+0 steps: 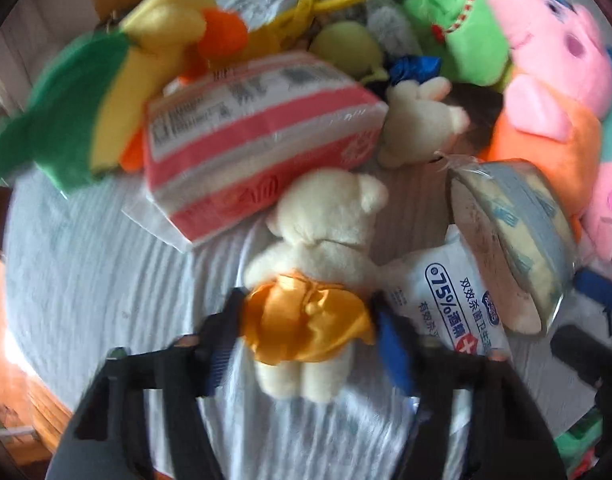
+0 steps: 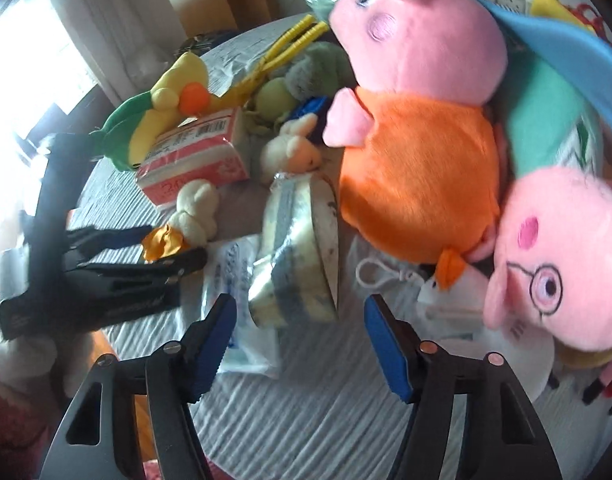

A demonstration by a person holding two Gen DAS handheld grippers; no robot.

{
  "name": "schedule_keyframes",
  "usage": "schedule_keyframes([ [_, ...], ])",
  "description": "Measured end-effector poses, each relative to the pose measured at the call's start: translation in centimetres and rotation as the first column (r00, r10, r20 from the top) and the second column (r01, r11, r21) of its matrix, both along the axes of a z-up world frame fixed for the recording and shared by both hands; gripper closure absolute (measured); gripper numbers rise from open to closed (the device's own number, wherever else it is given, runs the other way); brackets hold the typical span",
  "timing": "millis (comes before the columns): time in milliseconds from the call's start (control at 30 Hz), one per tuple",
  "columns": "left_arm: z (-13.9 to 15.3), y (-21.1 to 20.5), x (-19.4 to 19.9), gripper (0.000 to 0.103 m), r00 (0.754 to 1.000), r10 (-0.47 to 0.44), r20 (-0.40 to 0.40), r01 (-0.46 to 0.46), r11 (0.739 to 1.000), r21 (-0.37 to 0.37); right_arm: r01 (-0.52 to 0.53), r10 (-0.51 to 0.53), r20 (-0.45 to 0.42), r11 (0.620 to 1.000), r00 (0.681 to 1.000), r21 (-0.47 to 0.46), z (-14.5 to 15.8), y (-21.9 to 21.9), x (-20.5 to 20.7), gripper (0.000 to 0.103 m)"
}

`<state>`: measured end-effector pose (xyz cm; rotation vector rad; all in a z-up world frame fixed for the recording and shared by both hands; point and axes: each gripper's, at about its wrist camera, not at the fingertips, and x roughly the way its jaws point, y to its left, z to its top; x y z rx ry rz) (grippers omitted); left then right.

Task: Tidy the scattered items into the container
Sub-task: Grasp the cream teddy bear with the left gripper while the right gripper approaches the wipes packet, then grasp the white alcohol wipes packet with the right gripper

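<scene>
My left gripper [image 1: 306, 316] is clamped on the cream bear [image 1: 317, 248] at its orange skirt, the narrowest part to pinch. Bear lies on the table [image 1: 106, 264]. My right gripper [image 2: 300, 320], jaws apart and empty, hovers before the wrapped tape roll [image 2: 294, 248]. Container not in view.

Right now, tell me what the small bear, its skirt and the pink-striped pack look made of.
Small bear: cream plush, fuzzy nap. Skirt: orange satin-like cloth, shiny and creased. Pink-striped pack: probably tissues in thin glossy plastic film, with glare and a clear sealed edge.
</scene>
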<state>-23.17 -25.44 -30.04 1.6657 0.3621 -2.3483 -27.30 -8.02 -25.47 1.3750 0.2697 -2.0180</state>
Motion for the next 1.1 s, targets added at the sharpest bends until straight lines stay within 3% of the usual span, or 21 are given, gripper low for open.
schedule_keyframes([
  [33,0.1,0.1,0.0,0.066,1.0,-0.004,0.004,0.004,1.0,-0.004,0.002,-0.002,0.001,1.0,1.0,-0.001,0.0,0.0,0.0,0.037],
  [267,3.1,-1.9,3.3,0.067,1.0,-0.005,-0.027,0.004,0.999,-0.04,-0.042,0.041,-0.028,0.999,0.999,-0.023,1.2,-2.2,1.7,0.038],
  [500,3.1,-4.3,5.6,0.067,0.999,-0.052,-0.001,0.052,0.998,-0.037,-0.027,0.023,-0.05,0.996,0.998,-0.08,1.6,-5.8,4.2,0.038],
  [667,2.0,-5.4,5.7,0.067,0.997,-0.069,0.022,0.069,0.997,-0.02,0.036,-0.036,0.025,0.999,0.999,-0.004,-1.9,-7.5,3.5,0.038],
  [900,2.1,-5.7,5.9,0.067,0.996,-0.093,0.008,0.093,0.995,-0.02,0.103,-0.098,-0.045,0.984,0.994,0.146,-3.8,-8.1,2.6,0.036],
  [967,2.3,-5.8,6.1,0.067,0.995,-0.099,0.006,0.099,0.995,-0.019,0.096,-0.096,0.0,0.988,0.995,0.12,-3.9,-7.8,2.7,0.036],
  [1100,2.6,-6.1,6.2,0.067,0.995,-0.098,0.004,0.098,0.995,-0.015,0.094,-0.095,-0.002,0.987,0.996,0.129,-4.2,-7.3,2.9,0.035],
])
